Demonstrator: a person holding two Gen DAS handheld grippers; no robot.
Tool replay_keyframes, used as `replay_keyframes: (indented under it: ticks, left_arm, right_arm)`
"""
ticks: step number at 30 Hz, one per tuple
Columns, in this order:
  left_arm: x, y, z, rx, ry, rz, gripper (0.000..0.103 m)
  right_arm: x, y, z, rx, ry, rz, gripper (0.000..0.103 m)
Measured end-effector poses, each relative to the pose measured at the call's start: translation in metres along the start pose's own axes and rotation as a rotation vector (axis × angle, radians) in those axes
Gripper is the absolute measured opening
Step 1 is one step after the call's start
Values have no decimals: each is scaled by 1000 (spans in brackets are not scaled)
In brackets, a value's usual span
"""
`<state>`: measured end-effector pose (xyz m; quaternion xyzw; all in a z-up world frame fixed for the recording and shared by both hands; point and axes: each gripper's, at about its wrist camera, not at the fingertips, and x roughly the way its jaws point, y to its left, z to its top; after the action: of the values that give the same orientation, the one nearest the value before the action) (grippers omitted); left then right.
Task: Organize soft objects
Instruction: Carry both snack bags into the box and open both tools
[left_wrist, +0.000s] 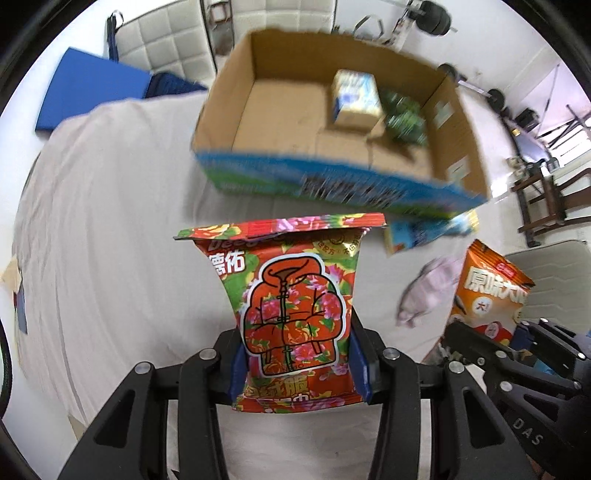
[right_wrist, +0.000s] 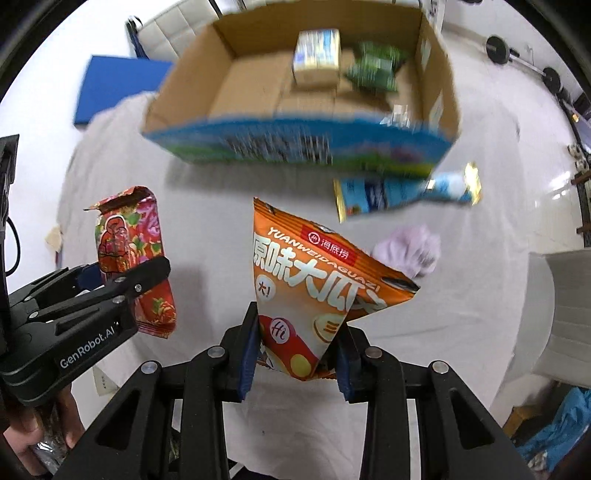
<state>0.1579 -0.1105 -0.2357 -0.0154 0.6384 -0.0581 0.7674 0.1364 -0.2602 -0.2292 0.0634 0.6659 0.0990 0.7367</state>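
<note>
The big cardboard box (left_wrist: 332, 122) sits open on the white sheet (left_wrist: 110, 221), with lots of bare floor inside beside a small carton (left_wrist: 356, 98) and green packet (left_wrist: 402, 118). The left gripper (left_wrist: 299, 365) squeezes a red flowery bag (left_wrist: 291, 295). The right gripper (right_wrist: 295, 354) pinches an orange bag (right_wrist: 314, 288). A blue packet (right_wrist: 406, 192) and purple cloth (right_wrist: 410, 251) lie just in front of the box.

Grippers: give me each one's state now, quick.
Left gripper: closed on the red floral packet.
Right gripper: closed on the orange snack bag.

Bright, even light; cardboard box (left_wrist: 332, 122) motion-blurred; fisheye edges curve and darken.
</note>
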Motion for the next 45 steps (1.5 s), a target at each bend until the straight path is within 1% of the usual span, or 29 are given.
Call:
replay_keyframes:
  ticks: [2,3,5,9,12,15,19,24,28,31,35,40,43,45]
  left_arm:
    - [-16,0,7,10,-20,-15,42]
    - [-22,0,10,14,-31,-24,42]
    - [-37,2,21,23,-51,-32,42]
    - [-54,4,41,36,-80,-55,42]
    - [-57,2,62,43,-88,-73,42]
    - [-49,1,92,58,-80,-93,42]
    - [-30,3,132,80,-71,-71,42]
    - [14,14,186,83,4,-51,42]
    - [58,19,220,81,65,-57,42]
    - [89,19,239,88,111,-59,42]
    - [123,14,257,117,147,-37,42]
    - [155,11,279,124,182,-32,43]
    - [165,11,291,129,199,-9,43]
    - [168,14,295,109,212,2,44]
  right_arm:
    - [-22,1,5,-2,-33,1,37]
    - [-24,10,16,-1,-42,3,37]
    - [-45,15,24,0,-65,4,37]
    - [-72,14,35,8,-98,20,37]
    - [-71,14,49,7,-120,25,37]
    - [-77,11,69,8,-135,28,37]
    - [-73,6,104,-12,-146,-1,37]
    - [-32,-10,152,-19,-101,-45,37]
    - [16,-27,181,0,-26,-57,37]
    - [51,-37,192,15,32,-58,37]
    - [90,-43,199,20,94,-68,37]
    - [117,-45,202,18,141,-84,37]
    - [127,-45,204,19,169,-90,37]
    - [131,-44,205,18,178,-92,38]
